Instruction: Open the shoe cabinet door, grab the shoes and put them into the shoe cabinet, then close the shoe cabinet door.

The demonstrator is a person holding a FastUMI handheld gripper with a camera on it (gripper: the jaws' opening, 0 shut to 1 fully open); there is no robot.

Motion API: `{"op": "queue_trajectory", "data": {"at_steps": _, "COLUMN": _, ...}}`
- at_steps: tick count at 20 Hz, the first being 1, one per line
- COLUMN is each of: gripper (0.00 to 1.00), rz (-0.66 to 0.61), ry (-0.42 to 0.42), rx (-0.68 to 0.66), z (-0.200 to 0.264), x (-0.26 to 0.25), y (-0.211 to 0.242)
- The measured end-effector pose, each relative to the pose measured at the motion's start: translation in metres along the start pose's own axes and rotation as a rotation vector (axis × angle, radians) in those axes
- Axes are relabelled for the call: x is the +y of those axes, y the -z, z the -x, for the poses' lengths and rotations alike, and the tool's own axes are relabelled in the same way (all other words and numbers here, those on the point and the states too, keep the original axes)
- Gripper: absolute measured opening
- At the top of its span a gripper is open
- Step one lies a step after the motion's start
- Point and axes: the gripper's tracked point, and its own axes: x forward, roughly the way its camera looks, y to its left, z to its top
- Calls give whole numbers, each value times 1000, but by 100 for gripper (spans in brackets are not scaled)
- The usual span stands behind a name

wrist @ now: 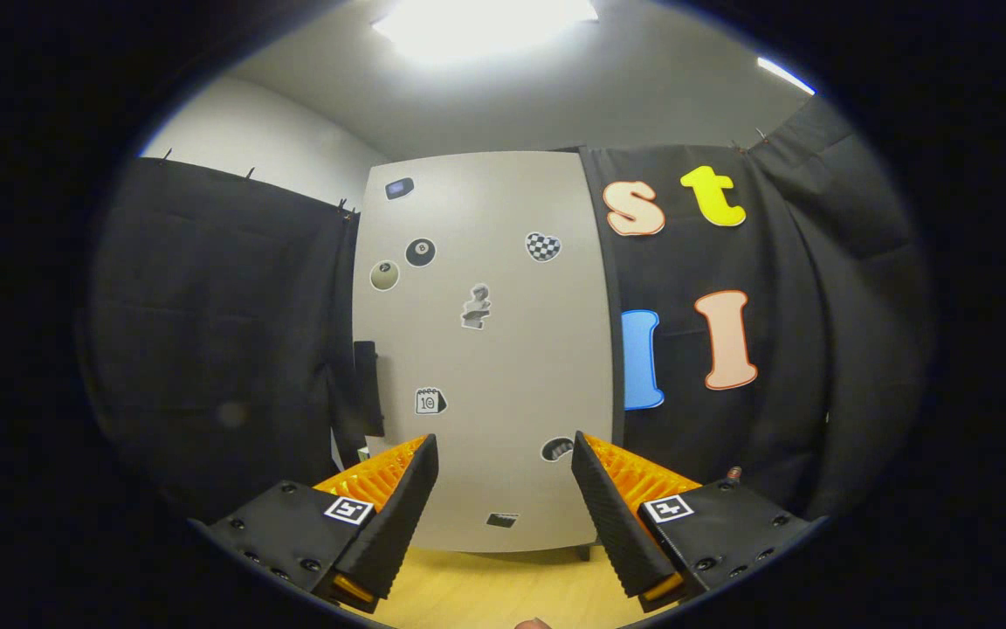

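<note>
Facing the shoe cabinet door [485,349], shut flat, handle [368,389] on its left edge.
Jaws of gripper [503,511] spread wide, holding nothing, aimed straight at door beyond them. Fits before opening or after closing.

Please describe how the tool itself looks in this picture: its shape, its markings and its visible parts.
The tool has two wedge-shaped fingers with ribbed inner faces. Each sits on a black block with small screws and a square black-and-white marker. Orange ribbed parts show behind the fingers.
</note>
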Motion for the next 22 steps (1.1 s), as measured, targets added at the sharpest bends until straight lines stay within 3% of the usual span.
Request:
{"op": "queue_trajectory", "data": {"at_steps": 3, "gripper": 96, "rz": 7, "ry": 55, "rx": -6, "z": 37, "x": -28, "y": 9}}
{"op": "queue_trajectory", "data": {"at_steps": 11, "gripper": 98, "rz": -37, "ry": 160, "rx": 10, "z": 118, "x": -29, "y": 23}}
{"op": "queue_trajectory", "data": {"at_steps": 22, "gripper": 98, "rz": -35, "ry": 241, "rx": -14, "z": 145, "x": -8, "y": 20}}
